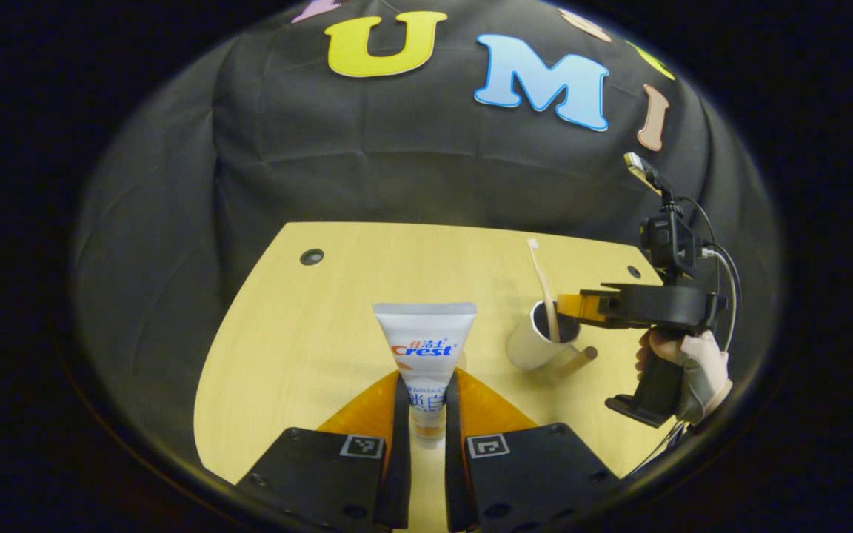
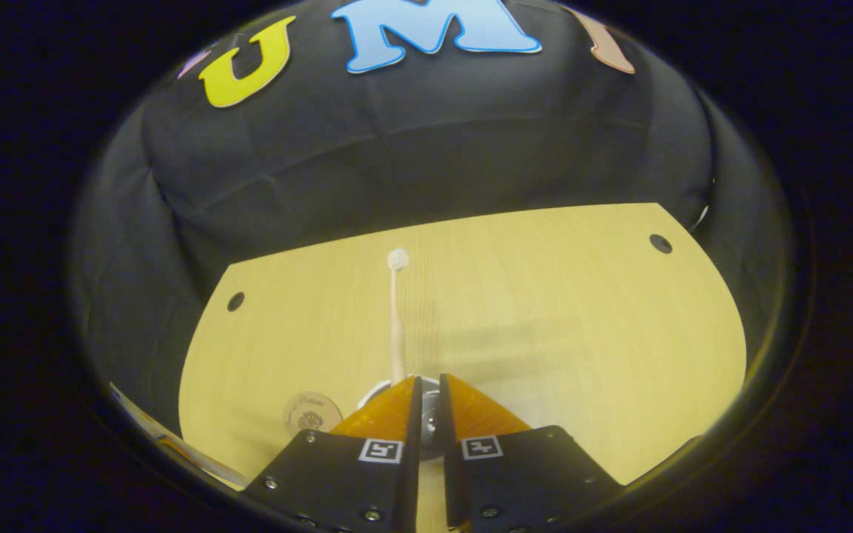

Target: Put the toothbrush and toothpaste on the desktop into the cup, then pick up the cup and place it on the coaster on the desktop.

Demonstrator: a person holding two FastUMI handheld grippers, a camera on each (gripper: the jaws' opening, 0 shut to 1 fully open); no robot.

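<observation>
Looking about halfway: toothbrush (image 1: 543, 285) stands in the cup (image 1: 537, 344) on the desk (image 1: 286, 348); right gripper (image 2: 426, 414) nearly closed at the cup's rim, grip unclear; left gripper (image 1: 426, 414) pinches the toothpaste (image 1: 425, 348) upright; coaster (image 2: 312, 413) waits beside the cup.

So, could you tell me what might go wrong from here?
1. The left gripper holds the toothpaste near its lower end, so the tube could flop or slip on the way to the cup.
2. The toothbrush already leans in the cup, so the tube may snag on it.
3. The right gripper sits at the rim and could tip the cup.
</observation>
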